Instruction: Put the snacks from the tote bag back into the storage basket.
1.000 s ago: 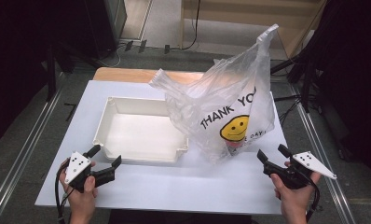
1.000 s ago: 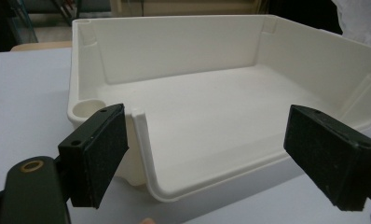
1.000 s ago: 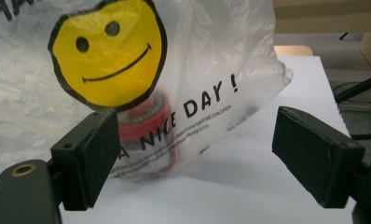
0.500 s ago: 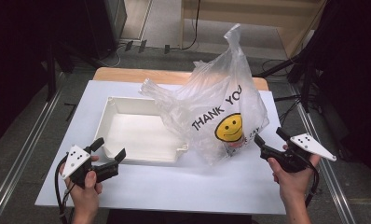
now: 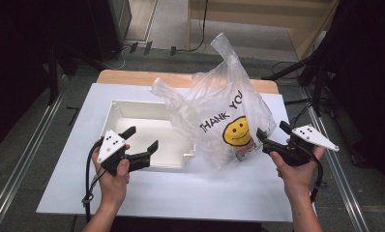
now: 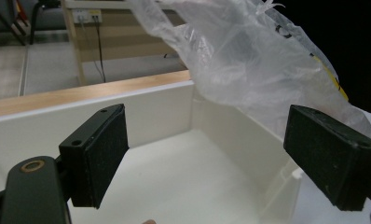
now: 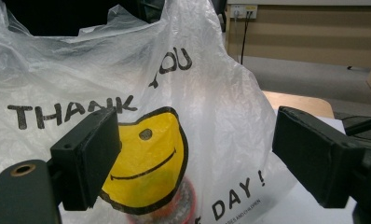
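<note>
Now one plastic bag (image 5: pixel 229 116), one white tray (image 5: pixel 147 130); my left gripper (image 5: pixel 143 143) and right gripper (image 5: pixel 272 134) both gape wide, level, empty.

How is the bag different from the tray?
The bag is thin, crinkly, see-through plastic; the tray is stiff, solid white. The bag stands tall with a smiley and words printed on it; the tray lies low and plain. The bag holds something; the tray looks empty. Both sit on the table.

Two handheld black grippers w/ flat rectangular pads (image 6: pixel 97 156), grey triangular dotted top plates, trailing black cables; forearms apparently sleeveless.
</note>
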`<state>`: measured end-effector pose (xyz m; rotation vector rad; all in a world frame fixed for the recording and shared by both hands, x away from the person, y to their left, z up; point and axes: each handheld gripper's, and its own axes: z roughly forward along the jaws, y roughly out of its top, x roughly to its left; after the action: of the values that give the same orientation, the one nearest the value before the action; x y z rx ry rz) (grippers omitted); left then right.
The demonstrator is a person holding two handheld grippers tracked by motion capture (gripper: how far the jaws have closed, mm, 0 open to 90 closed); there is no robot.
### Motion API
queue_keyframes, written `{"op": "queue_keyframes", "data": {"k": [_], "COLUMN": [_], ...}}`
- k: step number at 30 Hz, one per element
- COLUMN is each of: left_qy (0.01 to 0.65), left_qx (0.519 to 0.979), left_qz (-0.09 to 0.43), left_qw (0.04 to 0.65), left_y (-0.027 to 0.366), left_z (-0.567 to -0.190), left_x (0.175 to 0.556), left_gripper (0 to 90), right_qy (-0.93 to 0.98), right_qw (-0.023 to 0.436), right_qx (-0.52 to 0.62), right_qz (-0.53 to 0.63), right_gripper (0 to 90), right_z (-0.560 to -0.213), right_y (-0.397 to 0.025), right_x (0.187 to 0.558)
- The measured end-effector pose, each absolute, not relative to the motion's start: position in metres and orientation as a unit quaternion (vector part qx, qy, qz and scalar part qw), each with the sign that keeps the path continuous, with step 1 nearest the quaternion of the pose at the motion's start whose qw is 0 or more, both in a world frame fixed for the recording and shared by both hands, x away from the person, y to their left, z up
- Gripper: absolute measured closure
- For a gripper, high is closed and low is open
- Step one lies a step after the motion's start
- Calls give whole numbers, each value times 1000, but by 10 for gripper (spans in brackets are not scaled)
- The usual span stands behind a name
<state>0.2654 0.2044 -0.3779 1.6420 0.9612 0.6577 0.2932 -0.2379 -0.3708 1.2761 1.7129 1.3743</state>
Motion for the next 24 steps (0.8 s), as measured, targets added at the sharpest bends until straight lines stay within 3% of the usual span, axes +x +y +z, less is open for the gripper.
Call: {"op": "queue_keyframes", "data": {"k": [22, 24], "left_qy": [435, 435], "left_qx": [684, 689], "left_qz": [224, 220], "left_qw": [542, 537], "left_y": [135, 128], "left_z": [-351, -352], "left_x": [322, 324], "left_gripper": [137, 198], "right_qy": [646, 647], "right_qw": [283, 282], "right_qx": [478, 478], "right_qz": [523, 523], "right_gripper": [155, 155], "right_z": [-373, -374], "right_y": [-231, -231], "right_x": [299, 299]}}
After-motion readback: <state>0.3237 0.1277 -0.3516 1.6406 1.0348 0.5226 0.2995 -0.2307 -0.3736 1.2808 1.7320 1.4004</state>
